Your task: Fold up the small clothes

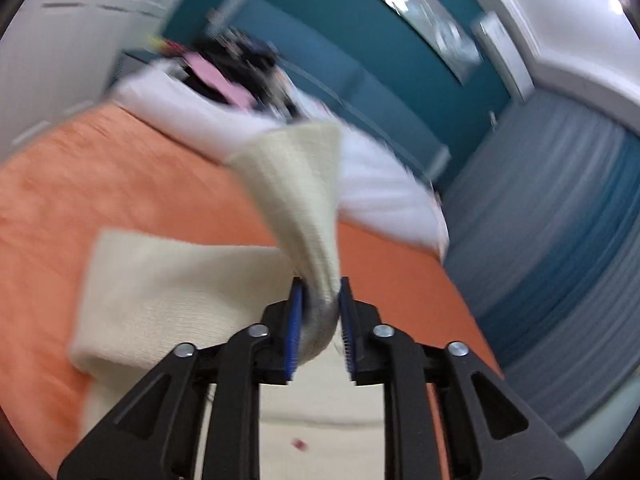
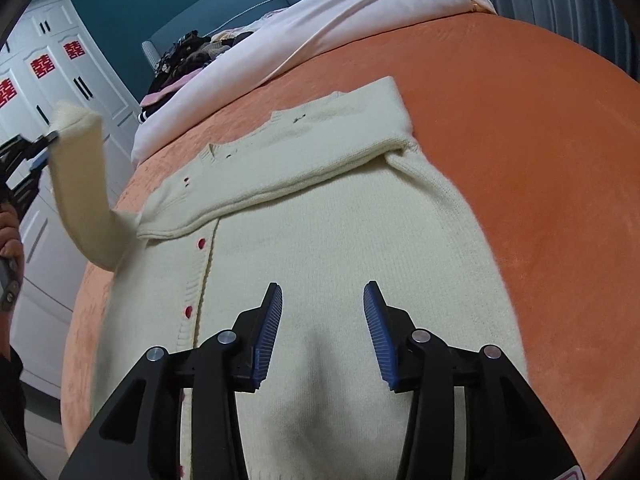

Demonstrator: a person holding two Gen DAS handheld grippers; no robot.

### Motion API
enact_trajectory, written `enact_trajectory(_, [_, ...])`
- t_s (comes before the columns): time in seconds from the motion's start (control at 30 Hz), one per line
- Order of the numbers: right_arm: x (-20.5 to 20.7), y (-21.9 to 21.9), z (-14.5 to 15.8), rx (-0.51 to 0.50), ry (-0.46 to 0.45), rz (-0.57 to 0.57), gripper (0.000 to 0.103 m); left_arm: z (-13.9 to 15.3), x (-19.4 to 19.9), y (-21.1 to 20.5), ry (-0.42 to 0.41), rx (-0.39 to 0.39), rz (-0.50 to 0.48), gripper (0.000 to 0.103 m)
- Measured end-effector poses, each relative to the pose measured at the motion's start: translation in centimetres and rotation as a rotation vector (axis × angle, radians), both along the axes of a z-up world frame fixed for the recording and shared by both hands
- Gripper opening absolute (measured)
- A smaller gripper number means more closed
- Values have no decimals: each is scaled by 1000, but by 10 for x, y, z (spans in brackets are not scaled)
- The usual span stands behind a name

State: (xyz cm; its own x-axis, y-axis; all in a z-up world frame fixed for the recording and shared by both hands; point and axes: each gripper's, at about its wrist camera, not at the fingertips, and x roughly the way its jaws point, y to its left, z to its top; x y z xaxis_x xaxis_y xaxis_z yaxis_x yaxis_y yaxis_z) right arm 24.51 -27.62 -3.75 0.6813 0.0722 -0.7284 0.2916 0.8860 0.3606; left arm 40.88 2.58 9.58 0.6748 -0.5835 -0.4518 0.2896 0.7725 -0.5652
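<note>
Orange bedspread (image 2: 520,152) carries the cream cardigan (image 2: 320,248) flat, button placket running straight ahead from the right gripper (image 2: 323,332), which hangs over the lower body with jaws parted and nothing between them. One sleeve (image 2: 320,152) already lies folded across the chest; the other sleeve (image 1: 304,200) rises off the far left, cuff pinched in the left gripper (image 1: 320,320) (blurred). That hand is nearer; no containers visible.

Left tongs (image 1: 320,312) raised and angled downward, blue pads (image 1: 295,320) clamped on a sleeve (image 1: 304,200), a hand (image 2: 10,248) gripping the handle; right tongs (image 2: 323,320) pitched steeply downward, jaws parted, nothing between them.
</note>
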Motion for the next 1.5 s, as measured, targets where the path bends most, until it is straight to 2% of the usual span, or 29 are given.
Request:
enact_trajectory(0.03, [1, -3, 2, -8, -5, -2, 47, -19, -5, -24, 39, 28, -26, 52])
enact_trajectory(0.07, [4, -8, 3, -12, -5, -2, 48, -43, -11, -41, 84, 40, -30, 63])
enact_trajectory(0.17, [17, -17, 8, 2, -13, 21, 50, -100, -20, -47, 220, 19, 7, 64])
enact_trajectory(0.23, [34, -21, 11, 4, -25, 47, 55, -127, -20, -24, 304, -33, 89, 64])
enact_trajectory(0.33, [71, -22, 11, 24, -27, 101, 61, -143, -16, 23, 348, -42, 235, 65])
enact_trajectory(0.47, [128, -19, -2, 31, -4, 102, 61, -152, 12, 77, 392, -102, 383, 65])
enact_trajectory(0.53, [152, -22, -14, 68, 20, 79, 61, -162, 23, 91, 422, -131, 414, 65])
enact_trajectory(0.57, [164, -23, -19, 87, 28, 68, 61, -168, 26, 97, 443, -149, 415, 61])
enact_trajectory(0.6, [173, -22, -24, 91, 43, 58, 57, -171, 29, 99, 454, -168, 418, 56])
enact_trajectory(0.63, [182, -19, -27, 82, 54, 59, 38, -171, 28, 100, 446, -172, 423, 39])
enact_trajectory(0.67, [189, -15, -27, 47, 69, 60, 24, -170, 27, 101, 427, -172, 416, 14])
enact_trajectory(0.7, [194, -12, -23, 29, 68, 71, 15, -163, 27, 101, 399, -169, 411, 10])
enact_trajectory(0.73, [195, -11, -11, 37, 26, 77, 13, -152, 22, 104, 356, -188, 409, 11])
enact_trajectory(0.77, [190, -13, 9, 46, -55, 88, 11, -141, 20, 104, 311, -205, 400, 11])
enact_trajectory(0.87, [173, -18, 52, -6, -204, 92, 10, -124, 14, 96, 232, -148, 391, 11])
enact_trajectory(0.9, [173, -22, 51, -28, -202, 87, 10, -130, 16, 94, 241, -122, 378, 11])
enact_trajectory(0.93, [177, -29, 38, -29, -157, 78, 10, -140, 19, 90, 265, -92, 367, 11])
enact_trajectory(1.0, [187, -45, -13, 17, 7, 47, 7, -167, 18, 85, 320, -2, 382, 11])
enact_trajectory(1.03, [191, -49, -37, 25, 91, 39, 7, -178, 16, 85, 318, 11, 379, 12])
enact_trajectory(1.07, [185, -51, -42, 36, 59, 40, 5, -181, 11, 85, 272, 14, 376, 12])
enact_trajectory(1.1, [181, -52, -37, 30, 42, 34, 8, -181, 7, 85, 243, 15, 374, 12])
enact_trajectory(1.17, [171, -52, -20, -17, 18, -35, 18, -184, 8, 87, 235, -6, 377, 13])
enact_trajectory(1.23, [159, -43, 7, -63, -78, -69, 20, -187, 6, 87, 208, -17, 376, 13])
enact_trajectory(1.3, [164, -17, 25, -39, -135, 1, 20, -189, 2, 87, 189, -25, 374, 13])
enact_trajectory(1.4, [204, 60, 33, 17, -121, 236, 20, -187, 0, 87, 179, -36, 373, 13])
enact_trajectory(1.5, [250, 139, 21, 63, -75, 422, 20, -186, 1, 86, 171, -39, 373, 13])
